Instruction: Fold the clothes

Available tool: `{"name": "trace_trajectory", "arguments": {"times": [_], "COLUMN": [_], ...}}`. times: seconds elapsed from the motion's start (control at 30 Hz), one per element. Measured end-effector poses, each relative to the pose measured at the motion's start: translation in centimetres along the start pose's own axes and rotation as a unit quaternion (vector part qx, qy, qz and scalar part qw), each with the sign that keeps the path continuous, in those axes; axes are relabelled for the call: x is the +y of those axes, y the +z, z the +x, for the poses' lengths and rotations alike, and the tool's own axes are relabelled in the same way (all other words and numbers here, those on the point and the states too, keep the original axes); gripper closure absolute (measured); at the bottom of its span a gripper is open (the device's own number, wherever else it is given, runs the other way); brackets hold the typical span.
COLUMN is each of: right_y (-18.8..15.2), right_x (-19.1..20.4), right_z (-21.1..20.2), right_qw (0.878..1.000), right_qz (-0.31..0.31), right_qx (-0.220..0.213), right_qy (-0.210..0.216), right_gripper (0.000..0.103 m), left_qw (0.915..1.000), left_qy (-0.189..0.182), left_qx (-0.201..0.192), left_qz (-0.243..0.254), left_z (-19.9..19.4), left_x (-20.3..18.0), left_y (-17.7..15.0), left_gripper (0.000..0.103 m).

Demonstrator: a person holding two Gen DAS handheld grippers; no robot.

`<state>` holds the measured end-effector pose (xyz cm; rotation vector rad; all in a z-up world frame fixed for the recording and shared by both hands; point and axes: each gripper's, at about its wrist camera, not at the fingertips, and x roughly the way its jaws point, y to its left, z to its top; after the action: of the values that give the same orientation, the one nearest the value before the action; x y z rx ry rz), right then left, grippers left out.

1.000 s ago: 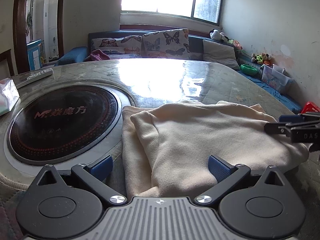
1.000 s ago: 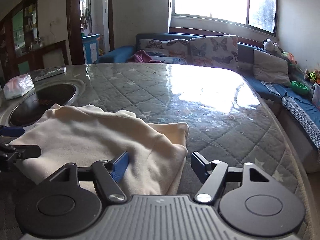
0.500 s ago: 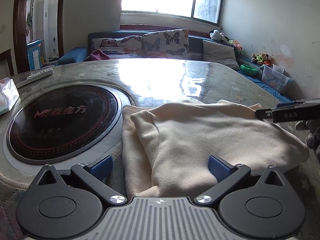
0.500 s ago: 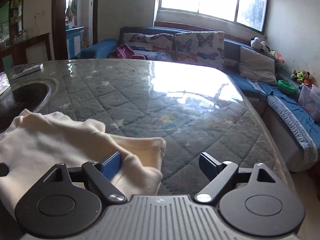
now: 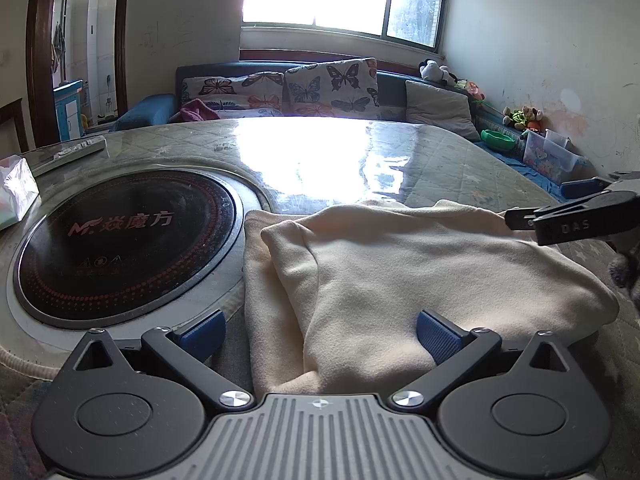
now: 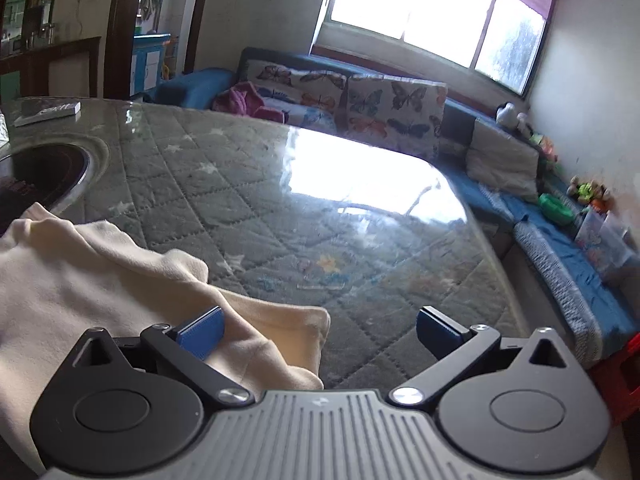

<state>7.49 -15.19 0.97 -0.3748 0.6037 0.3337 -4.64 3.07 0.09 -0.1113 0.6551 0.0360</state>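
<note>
**Cream garment folded on the quilted surface, both pairs of fingers spread wide**

At the far left edge of the left wrist view a tissue pack (image 5: 16, 192) is cut off by the frame, with a remote control (image 5: 70, 155) lying behind it. One round black cooktop (image 5: 124, 240) is set into the surface (image 5: 440, 160), its rim just beside the left edge of the folded cream garment (image 5: 400, 280). The garment lies in the near part of the surface, in layers; how many layers cannot be told.

The left gripper (image 5: 318, 330) hovers low over the garment's near edge, its fingers (image 5: 202, 332) set wide apart and pressing on nothing; cloth lies in the gap between them. The garment's nearest hem is hidden behind the gripper body.

To the right, the right gripper (image 5: 532, 204) reaches in from the frame edge just beside the garment's far right corner; only two fingers and part of its body show there, and a blurred bit of the person's sleeve (image 5: 624, 270) is cut off below. In its own view the right gripper's (image 6: 318, 330) fingers have just been opening and now stand wide, gripping nothing, the left one over the cloth and the right one over bare quilting.

Beyond the garment the surface is open up to its far edge, washed out by window glare. A sofa (image 5: 400, 80) with two butterfly cushions (image 5: 332, 88) stands behind; the toys at the right wall are too small to count.
</note>
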Motion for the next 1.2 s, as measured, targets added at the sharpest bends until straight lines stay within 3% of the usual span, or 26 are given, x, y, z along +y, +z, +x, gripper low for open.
{"name": "trace_trajectory", "arguments": {"times": [0.33,0.63,0.87,1.0,1.2], "right_y": [-3.5,-5.0,-5.5,-5.6,-6.8], "right_x": [7.8,14.4,13.7,13.4,13.7], "right_z": [-7.0,-8.1,-8.2,-8.3,-7.5], "right_qw": [0.991,0.979,0.983,0.977,0.969], "right_qz": [-0.115,-0.174,-0.152,-0.144,-0.182], "right_qx": [-0.067,-0.101,-0.09,-0.109,-0.118], "right_qy": [-0.034,-0.045,-0.054,-0.108,-0.117], "right_gripper": [0.0,0.0,0.0,0.0,0.0], "left_qw": [1.0,1.0,1.0,1.0,0.9999], "left_qy": [0.0,0.0,0.002,0.004,0.007], "left_qx": [0.0,0.0,0.0,0.001,0.002], "left_qz": [0.0,0.0,0.002,0.004,0.008], "left_z": [0.0,0.0,0.1,0.1,0.2], "left_x": [0.0,0.0,0.0,-0.2,-0.4], "left_y": [0.0,0.0,0.1,0.1,0.1], "left_gripper": [0.0,0.0,0.0,0.0,0.0]}}
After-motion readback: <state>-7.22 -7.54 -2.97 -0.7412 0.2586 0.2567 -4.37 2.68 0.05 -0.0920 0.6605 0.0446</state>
